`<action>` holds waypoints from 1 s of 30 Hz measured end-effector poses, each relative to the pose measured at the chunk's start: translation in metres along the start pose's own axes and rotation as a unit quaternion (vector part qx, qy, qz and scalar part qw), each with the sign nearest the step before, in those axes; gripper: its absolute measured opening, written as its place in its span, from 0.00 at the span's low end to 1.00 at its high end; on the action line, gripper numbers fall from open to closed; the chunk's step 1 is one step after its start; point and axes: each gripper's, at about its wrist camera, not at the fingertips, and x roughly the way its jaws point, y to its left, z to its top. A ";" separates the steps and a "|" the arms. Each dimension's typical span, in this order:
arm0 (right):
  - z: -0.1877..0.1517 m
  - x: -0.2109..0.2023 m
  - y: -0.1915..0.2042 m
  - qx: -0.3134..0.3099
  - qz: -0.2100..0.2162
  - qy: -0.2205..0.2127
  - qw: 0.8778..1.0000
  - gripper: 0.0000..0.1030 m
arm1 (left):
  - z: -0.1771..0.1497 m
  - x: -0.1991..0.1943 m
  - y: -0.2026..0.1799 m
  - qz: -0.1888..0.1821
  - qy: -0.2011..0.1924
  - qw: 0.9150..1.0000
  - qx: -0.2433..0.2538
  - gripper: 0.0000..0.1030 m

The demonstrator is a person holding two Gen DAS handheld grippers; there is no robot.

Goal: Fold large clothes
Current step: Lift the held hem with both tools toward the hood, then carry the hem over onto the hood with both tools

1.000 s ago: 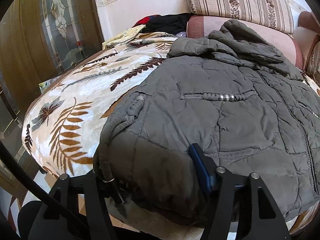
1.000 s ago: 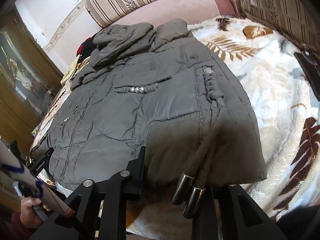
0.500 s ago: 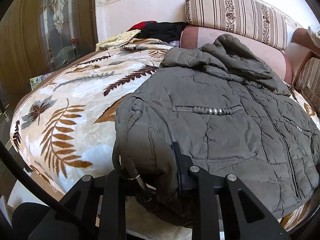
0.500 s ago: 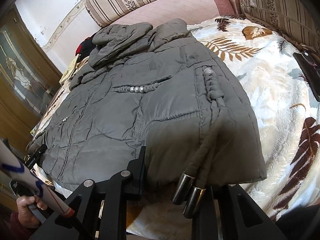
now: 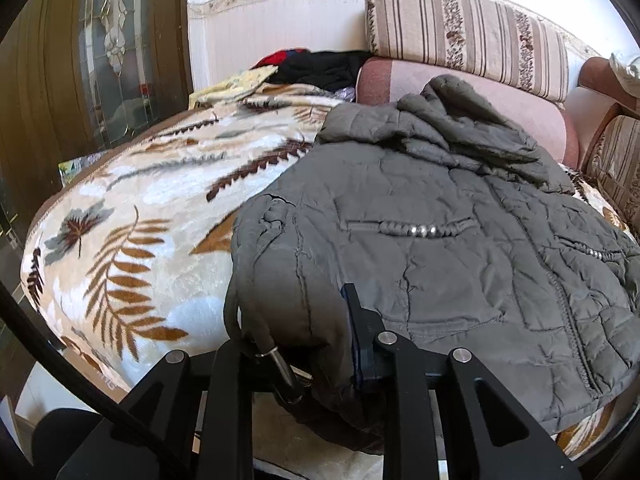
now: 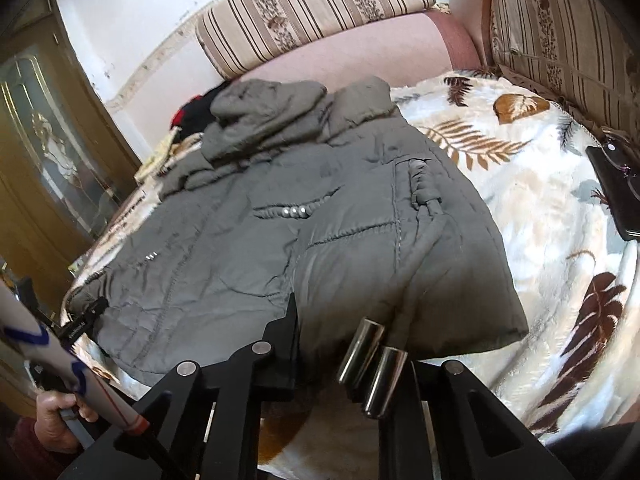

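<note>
A grey quilted hooded jacket (image 5: 440,232) lies spread on a leaf-patterned blanket (image 5: 132,240), hood toward the sofa back. My left gripper (image 5: 296,360) is shut on the jacket's near left hem corner, beside a drawcord with a metal tip (image 5: 282,368). In the right wrist view the same jacket (image 6: 248,248) shows. My right gripper (image 6: 352,356) is shut on its near right hem, lifted a little off the blanket (image 6: 540,208). Two metal cord ends (image 6: 372,364) hang between its fingers.
Striped cushions (image 5: 464,32) and a pink bolster (image 5: 520,112) line the back. A pile of black and red clothes (image 5: 316,66) sits at the far left. A dark phone with glasses (image 6: 616,192) lies on the blanket at right. A wooden glass door (image 5: 100,52) stands left.
Both grippers have lifted and pulled the near hem toward me. The left hem corner has bunched up and slid right. The right wrist view has risen and tilted.
</note>
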 end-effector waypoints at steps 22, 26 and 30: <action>0.012 -0.047 0.017 -0.029 0.027 -0.042 0.998 0.14 | 0.042 -0.036 0.010 -0.035 -0.041 0.999 -0.001 0.21; 0.028 -0.054 0.023 -0.032 0.038 -0.053 0.997 0.14 | 0.051 -0.037 0.007 -0.037 -0.042 0.998 0.002 0.21; 0.038 -0.057 0.025 -0.030 0.047 -0.061 0.997 0.14 | 0.058 -0.040 0.005 -0.037 -0.047 0.998 0.006 0.21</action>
